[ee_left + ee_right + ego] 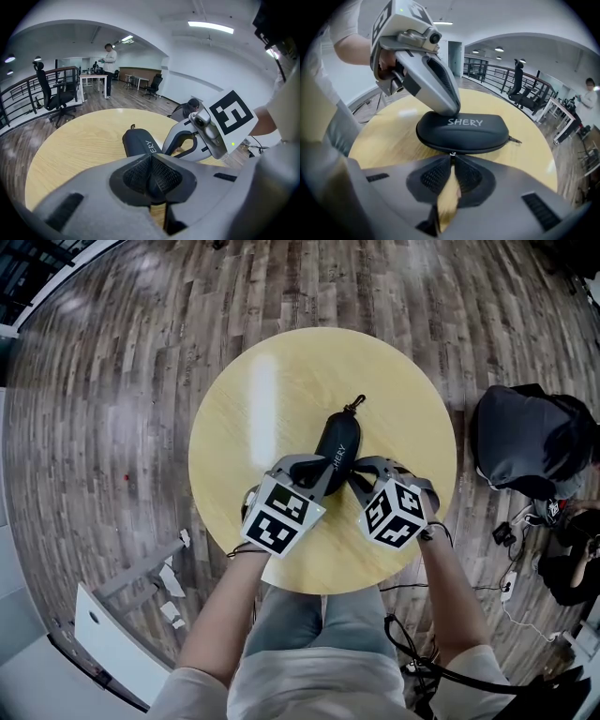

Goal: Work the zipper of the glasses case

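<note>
Forearms (220, 620) of the person enter from the bottom of the head view, each ending in a gripper with a marker cube (277, 514) on top. Both grippers meet over a round, pale wooden table (272, 390) that stands on a plank floor (103, 381). Glasses case (464, 131): black, oval, hard-shell, lying flat near the table's middle, white lettering "SHERY" on its upper face. One end points away from the person, and a small clip loop (354, 407) on that end lies on the table top. Left gripper (446, 108): jaws pressed together, tips bearing down on the top of the case just beside the lettering. The left gripper view shows nothing caught between the pads. Right gripper (452, 158): low, at table level, against the long side of the case. Its jaws are closed at the tips on the small metal zipper pull (452, 153) at the seam, and table surface shows through the gap behind the pads. Zipper line (487, 146) on that side looks closed along its visible run.
</note>
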`<state>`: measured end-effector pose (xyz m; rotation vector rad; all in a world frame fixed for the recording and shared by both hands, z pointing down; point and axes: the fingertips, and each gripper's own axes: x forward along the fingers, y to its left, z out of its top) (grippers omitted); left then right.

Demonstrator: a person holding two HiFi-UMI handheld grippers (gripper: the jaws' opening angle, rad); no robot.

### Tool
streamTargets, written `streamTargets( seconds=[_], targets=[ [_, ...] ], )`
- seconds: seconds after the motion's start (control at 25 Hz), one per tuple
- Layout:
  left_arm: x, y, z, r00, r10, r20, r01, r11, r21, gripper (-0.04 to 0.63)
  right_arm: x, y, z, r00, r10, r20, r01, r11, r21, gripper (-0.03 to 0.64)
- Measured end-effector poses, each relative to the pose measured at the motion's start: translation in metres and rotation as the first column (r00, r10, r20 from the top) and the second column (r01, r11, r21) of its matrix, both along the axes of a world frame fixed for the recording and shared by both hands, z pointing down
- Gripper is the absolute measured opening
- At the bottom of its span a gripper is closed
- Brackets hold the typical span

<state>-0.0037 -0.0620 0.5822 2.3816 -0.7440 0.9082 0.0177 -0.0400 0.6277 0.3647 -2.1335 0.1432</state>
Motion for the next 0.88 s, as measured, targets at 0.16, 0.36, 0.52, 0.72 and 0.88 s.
streamTargets(
  seconds=[0.16, 0.36, 0.52, 0.72, 0.88],
  targets=[
    [0.001, -0.0002, -0.0004, 1.0, 0.003, -0.001, -0.003, 1.0, 0.005, 0.011, 0.0063, 0.0007, -0.0018, 1.0, 0.005, -0.031, -0.005, 1.0, 0.011, 0.023],
    [0.0005, -0.001, 0.0003, 1.0, -0.002, -0.004, 0.002, 1.0, 0.002, 0.011, 0.0079, 0.0017, -0.0043, 1.0, 0.021, -0.021, -0.021, 1.0, -0.003, 0.02],
    [0.0004, 0.0014, 0.0019, 1.0, -0.004, 0.005, 0.004, 1.0, 0.008, 0.011, 0.0073, 0.0026, -0.0055, 0.999, 0.04, 0.006, -0.039, 0.999, -0.007, 0.021],
    [0.0008, 0.0005, 0.0011, 1.0, 0.001, 0.005, -0.001, 1.0, 0.011, 0.011, 0.0027, 0.0003, -0.0015, 0.999, 0.017, 0.028, -0.017, 1.0, -0.008, 0.023],
    [-0.0002, 0.0007, 0.0018, 1.0, -0.003, 0.007, 0.003, 1.0, 0.015, 0.011, -0.0007, 0.0013, 0.0018, 0.999, -0.027, 0.021, 0.027, 0.999, -0.018, 0.028]
  ],
)
